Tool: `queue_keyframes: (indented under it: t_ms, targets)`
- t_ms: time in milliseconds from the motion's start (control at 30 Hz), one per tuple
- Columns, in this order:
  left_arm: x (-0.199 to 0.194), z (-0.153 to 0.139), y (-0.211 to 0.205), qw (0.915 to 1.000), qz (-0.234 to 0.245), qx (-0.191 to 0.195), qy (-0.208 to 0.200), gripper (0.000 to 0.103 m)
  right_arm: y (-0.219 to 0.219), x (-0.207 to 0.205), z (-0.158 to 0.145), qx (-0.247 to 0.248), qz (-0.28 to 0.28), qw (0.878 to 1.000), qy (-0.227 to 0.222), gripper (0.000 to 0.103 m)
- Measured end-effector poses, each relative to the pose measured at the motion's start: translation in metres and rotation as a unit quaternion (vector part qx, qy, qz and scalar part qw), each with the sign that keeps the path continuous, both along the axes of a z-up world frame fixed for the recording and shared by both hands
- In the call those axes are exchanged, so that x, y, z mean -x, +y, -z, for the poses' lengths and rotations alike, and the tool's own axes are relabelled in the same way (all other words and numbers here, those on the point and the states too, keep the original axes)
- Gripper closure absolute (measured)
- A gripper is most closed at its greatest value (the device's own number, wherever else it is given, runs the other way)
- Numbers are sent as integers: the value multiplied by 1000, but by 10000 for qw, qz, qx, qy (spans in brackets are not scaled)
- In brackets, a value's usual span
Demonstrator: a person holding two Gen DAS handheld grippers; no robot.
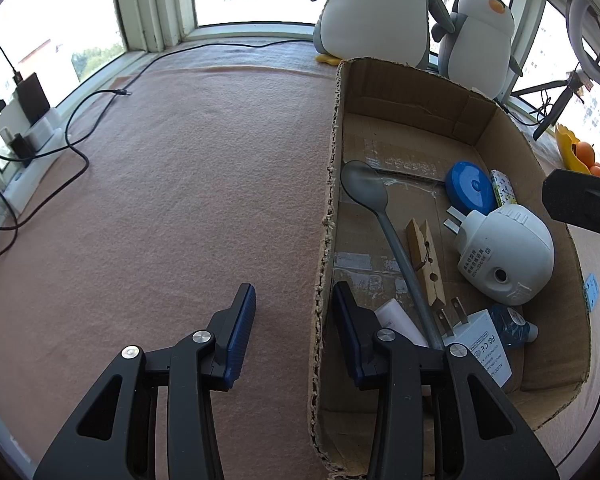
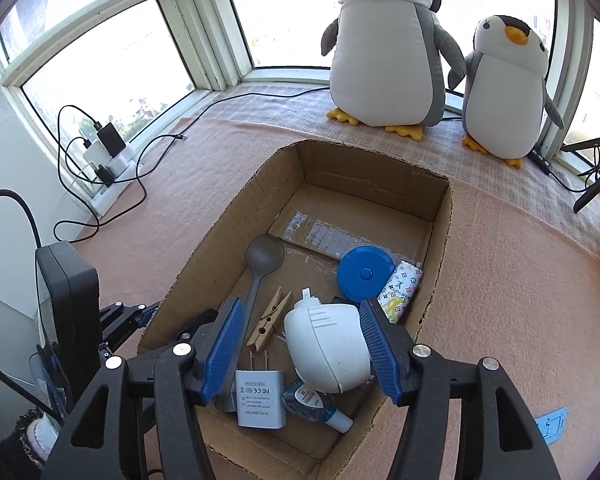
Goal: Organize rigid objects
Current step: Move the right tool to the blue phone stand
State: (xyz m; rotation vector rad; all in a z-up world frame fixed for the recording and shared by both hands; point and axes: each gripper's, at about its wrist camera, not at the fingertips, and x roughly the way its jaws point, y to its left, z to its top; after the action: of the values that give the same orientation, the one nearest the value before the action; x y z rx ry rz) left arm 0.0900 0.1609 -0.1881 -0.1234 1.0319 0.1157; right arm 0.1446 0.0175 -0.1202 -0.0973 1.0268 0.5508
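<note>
Right gripper (image 2: 300,344) is angling down over the cardboard box (image 2: 440,240), jaws released around the white plug-in device (image 2: 328,348); left gripper (image 1: 294,332) is probably clenched on the box wall.

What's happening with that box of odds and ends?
Someone is sorting small items into a cardboard box using handheld tongs. The left tongs are clamped on the box's side wall. The right tongs stand open over a white plug-in device lying inside, beside a spoon, clothespin and charger.
</note>
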Motion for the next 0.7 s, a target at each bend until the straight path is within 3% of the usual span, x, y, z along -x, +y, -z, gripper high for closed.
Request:
queue_keyframes:
  t_ms: [400,700]
  targets:
    - [0,0,0,10000,4,-5,-4,65,-81,5,-19,-319,845,9959,-34,42]
    - [0,0,0,10000,1,-4,-5,65,-150,11,-16,-442,1614,9858,107,42]
